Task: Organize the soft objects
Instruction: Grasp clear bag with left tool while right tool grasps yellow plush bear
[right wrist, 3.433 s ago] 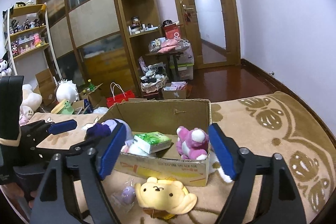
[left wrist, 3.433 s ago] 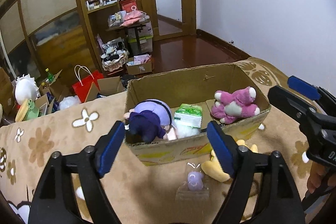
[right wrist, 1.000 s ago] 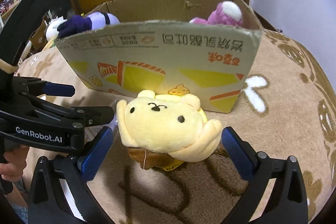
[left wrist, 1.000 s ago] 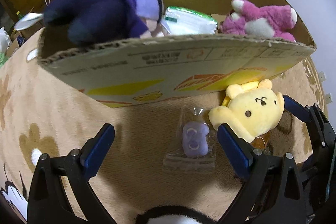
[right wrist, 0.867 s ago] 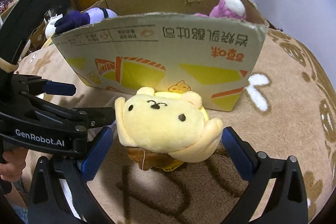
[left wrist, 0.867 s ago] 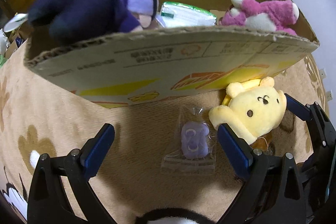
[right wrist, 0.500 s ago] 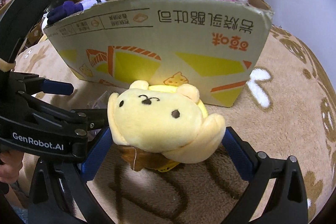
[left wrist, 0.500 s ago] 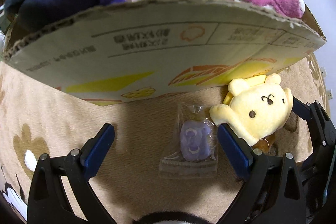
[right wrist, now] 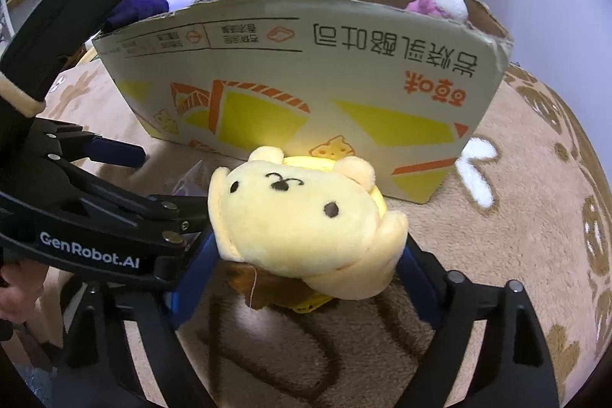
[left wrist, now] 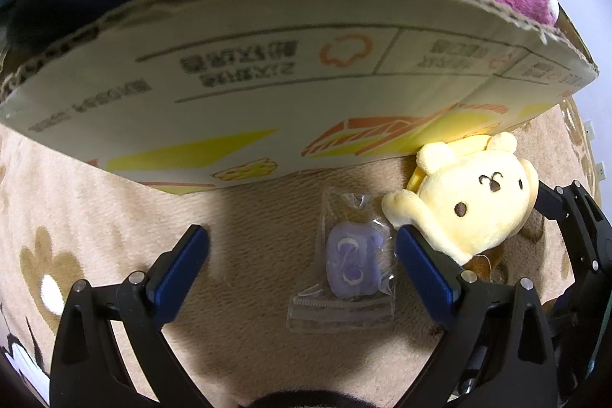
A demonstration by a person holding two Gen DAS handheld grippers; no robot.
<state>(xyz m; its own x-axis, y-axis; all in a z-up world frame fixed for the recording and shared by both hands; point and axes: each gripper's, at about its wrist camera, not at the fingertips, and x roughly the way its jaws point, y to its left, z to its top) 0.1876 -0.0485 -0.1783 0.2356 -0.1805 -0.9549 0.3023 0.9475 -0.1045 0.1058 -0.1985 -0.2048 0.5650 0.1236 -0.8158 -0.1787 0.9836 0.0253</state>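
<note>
Yellow plush (right wrist: 302, 217) fills the centre of the right wrist frame, larger than a second ago, on the carpet (right wrist: 516, 255) just before the cardboard box (right wrist: 306, 71). Right gripper (right wrist: 306, 266) has just been closing; its blue pads now meet the toy's sides. Left gripper (left wrist: 302, 255) stands wide open around the bagged purple charm (left wrist: 352, 262), touching nothing.

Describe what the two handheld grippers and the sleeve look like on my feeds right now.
Both grippers are matte black frames with silver screws and flat blue pads on their two fingers. In the right wrist view, the left gripper carries white "GenRobot.AI" lettering on its side. The right gripper has the same build. Above the left gripper is a black sleeve with a cream cuff. No cables show.
</note>
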